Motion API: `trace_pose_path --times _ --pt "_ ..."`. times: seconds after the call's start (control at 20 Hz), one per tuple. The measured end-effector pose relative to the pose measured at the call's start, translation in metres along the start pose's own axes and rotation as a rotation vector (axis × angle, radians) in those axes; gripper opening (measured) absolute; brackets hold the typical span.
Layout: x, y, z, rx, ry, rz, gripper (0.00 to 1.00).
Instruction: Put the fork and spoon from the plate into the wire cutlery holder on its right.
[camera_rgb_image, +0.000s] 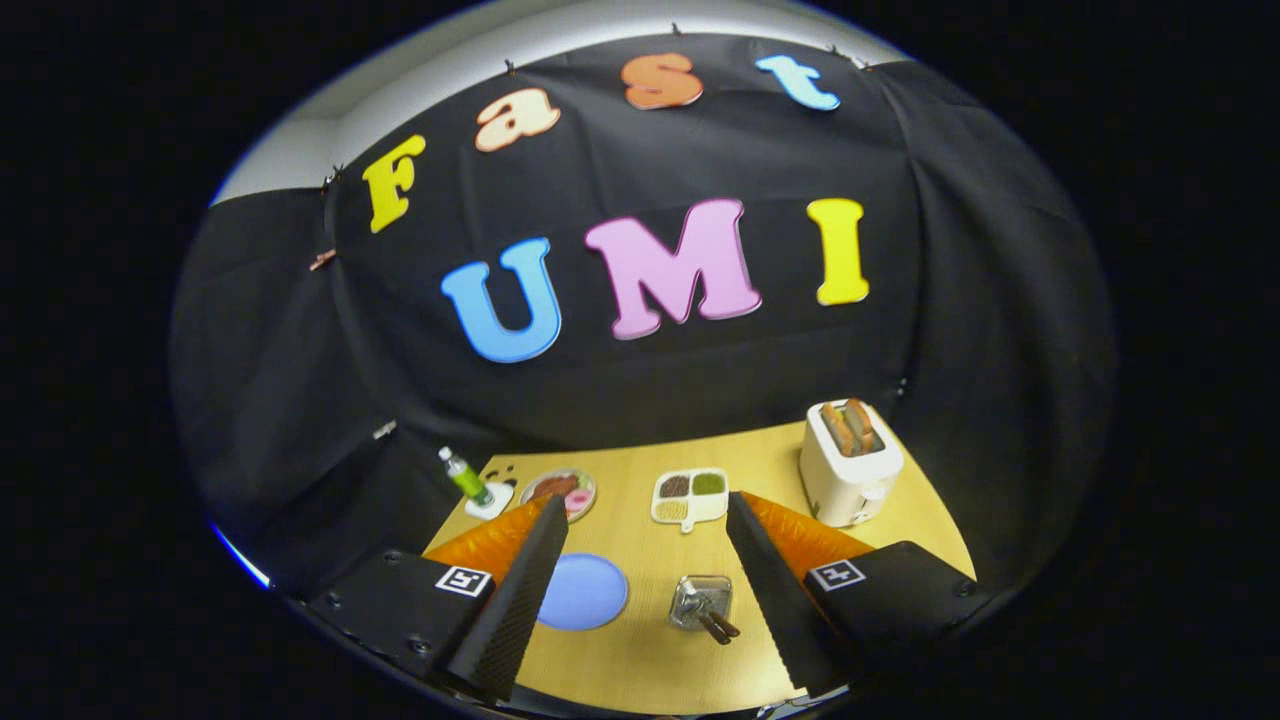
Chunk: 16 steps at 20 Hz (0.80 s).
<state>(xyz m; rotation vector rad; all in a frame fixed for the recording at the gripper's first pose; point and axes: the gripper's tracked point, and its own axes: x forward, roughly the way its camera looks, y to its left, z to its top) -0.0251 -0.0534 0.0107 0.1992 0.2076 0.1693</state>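
The fingers (640, 590) stand wide apart above the wooden tabletop (640, 660), holding nothing. Between them lie the blue plate (583, 592) and, to its right, the wire holder (700, 600), with two dark handles (718, 626) sticking out of it, slanting toward the right finger. Beyond are a toaster (848, 462), a divided tray (689, 497), a food dish (560, 490) and a green bottle (464, 476) before black cloth.

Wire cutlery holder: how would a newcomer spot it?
On the wooden table, look between the open tongs. The wire cutlery holder is right of the blue plate, a small metal basket with dark handles poking out.
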Motion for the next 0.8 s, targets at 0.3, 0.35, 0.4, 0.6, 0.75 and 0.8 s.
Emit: trace_pose_path --times 0.3,0.35,0.4,0.6,0.75,0.8 --pt "-0.027 -0.023 0.005 0.029 -0.069 -0.110 0.99" --pt "-0.026 -0.023 0.003 0.035 -0.060 -0.113 0.99" --pt "-0.025 -0.023 0.001 0.040 -0.053 -0.114 0.99" --pt "-0.021 -0.018 0.001 0.017 -0.041 -0.113 0.99" --pt "-0.018 -0.008 0.003 0.003 -0.039 -0.099 0.99" --pt "-0.016 -0.006 0.004 -0.003 -0.037 -0.094 0.99"
